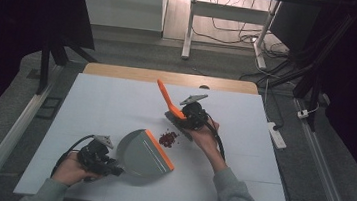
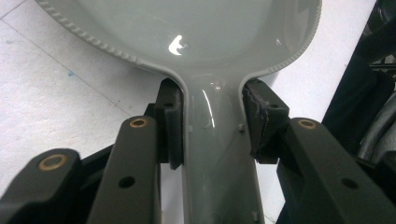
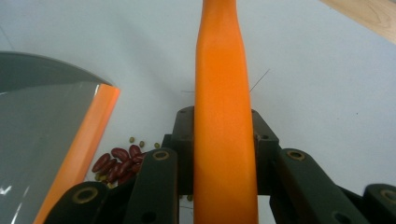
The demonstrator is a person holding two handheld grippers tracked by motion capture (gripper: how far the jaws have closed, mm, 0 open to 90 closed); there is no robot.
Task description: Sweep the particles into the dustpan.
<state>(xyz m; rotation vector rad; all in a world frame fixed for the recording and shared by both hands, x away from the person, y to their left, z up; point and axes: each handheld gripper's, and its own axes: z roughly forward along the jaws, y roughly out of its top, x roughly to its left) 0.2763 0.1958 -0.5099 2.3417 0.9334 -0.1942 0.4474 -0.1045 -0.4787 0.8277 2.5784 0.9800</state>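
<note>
A person worked a dustpan (image 1: 143, 153) and a hand brush (image 1: 169, 102) with a gripper in each hand, sweeping up a small heap of spilled beans (image 1: 168, 138) on the white worktop (image 1: 105, 108). The left gripper (image 1: 109, 167), near the worktop's front edge, had its fingers (image 2: 172, 126) pinching the dustpan's narrow grey handle from both sides, so that the pan lay flat with its orange lip turned towards the beans, ready to receive them. The right gripper (image 1: 184, 120) had its fingers (image 3: 184, 140) clamped on the brush's smooth orange handle, which tapered and slanted up and away across the worktop; the brush head sat just behind the heap, on the side away from the pan, apparently to push the beans into it. The beans, glossy dark-red kidney shapes with a few small green ones among them, lay just beside the lip, none yet in the pan. The dustpan was of shiny grey plastic, rounded at the back, with a ribbed rim.
</note>
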